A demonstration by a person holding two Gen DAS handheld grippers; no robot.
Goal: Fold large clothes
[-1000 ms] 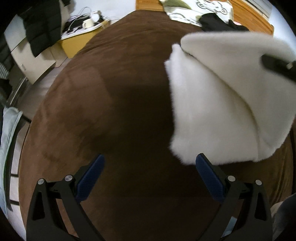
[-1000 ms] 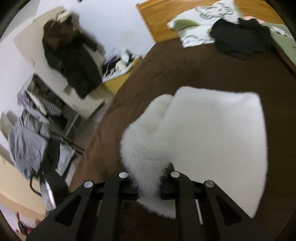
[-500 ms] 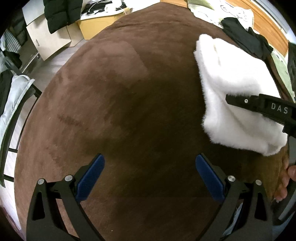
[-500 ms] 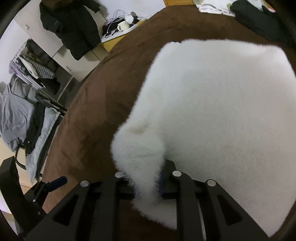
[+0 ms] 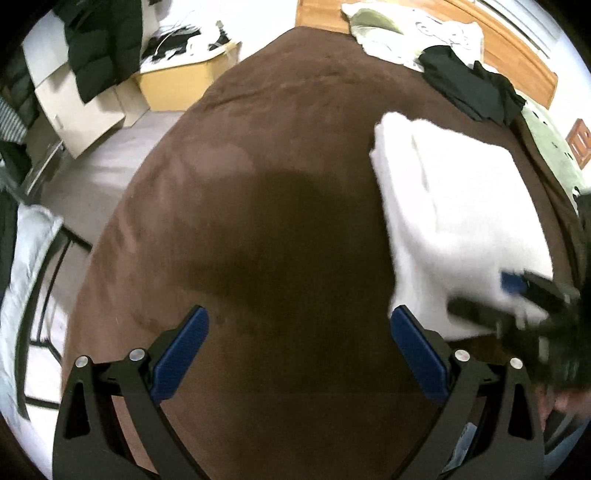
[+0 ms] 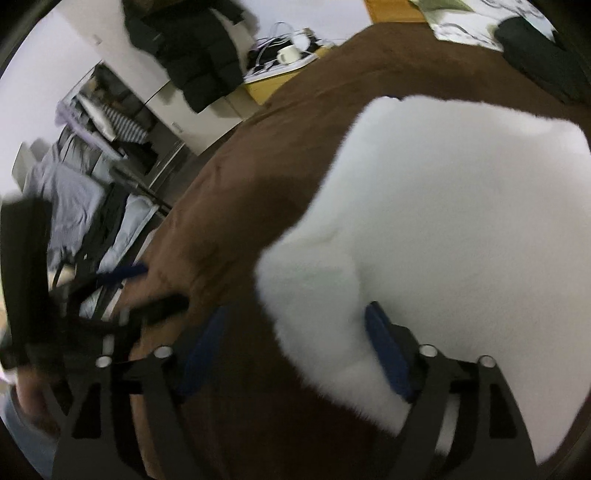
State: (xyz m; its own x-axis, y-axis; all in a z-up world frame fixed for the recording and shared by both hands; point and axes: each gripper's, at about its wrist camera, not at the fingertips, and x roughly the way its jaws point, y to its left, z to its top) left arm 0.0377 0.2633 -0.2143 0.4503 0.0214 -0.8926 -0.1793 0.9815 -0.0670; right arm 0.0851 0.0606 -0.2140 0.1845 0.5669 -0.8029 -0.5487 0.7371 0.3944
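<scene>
Garment on the bedspread — right of centre

The folded garment (image 5: pixel 454 206) lies on the bedspread (image 5: pixel 258 221); behind it a dark garment (image 5: pixel 469 85), pillow (image 5: pixel 388 33) at the headboard.

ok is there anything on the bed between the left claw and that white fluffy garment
Nothing visible. Only bare brown bedspread lies between the open left claw and the white garment, which sits ahead to its right. The right claw is at the garment's near corner.

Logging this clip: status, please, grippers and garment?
Left gripper open, empty, over brown bedspread. Right gripper open, straddling near corner of folded white fleece. Nothing in the way.
</scene>
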